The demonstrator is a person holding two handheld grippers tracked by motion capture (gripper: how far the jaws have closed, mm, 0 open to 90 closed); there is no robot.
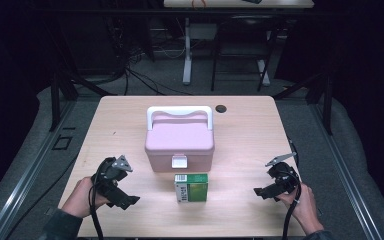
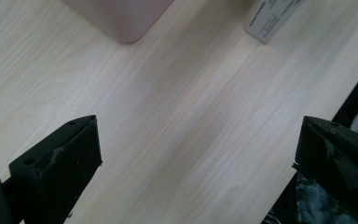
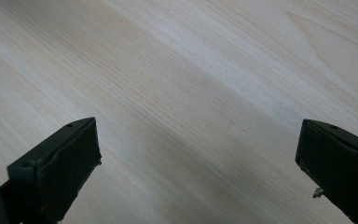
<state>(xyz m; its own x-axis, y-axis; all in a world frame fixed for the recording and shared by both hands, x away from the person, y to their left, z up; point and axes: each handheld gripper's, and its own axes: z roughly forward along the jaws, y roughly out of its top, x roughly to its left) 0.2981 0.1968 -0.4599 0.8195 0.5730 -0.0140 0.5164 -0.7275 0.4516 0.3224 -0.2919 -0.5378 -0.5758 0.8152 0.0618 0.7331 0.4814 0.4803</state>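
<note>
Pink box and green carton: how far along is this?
Nothing looks done yet. The pink box sits shut, clasp down, and the green carton lies on the table in front of it. Left gripper and right gripper are open, holding nothing. Still left, probably: opening the box and putting the carton in.

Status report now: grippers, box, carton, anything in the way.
Left gripper open, right gripper open, both empty over the table. Pink box shut, latch down. Green carton lies just in front of it. Nothing in the way.
</note>
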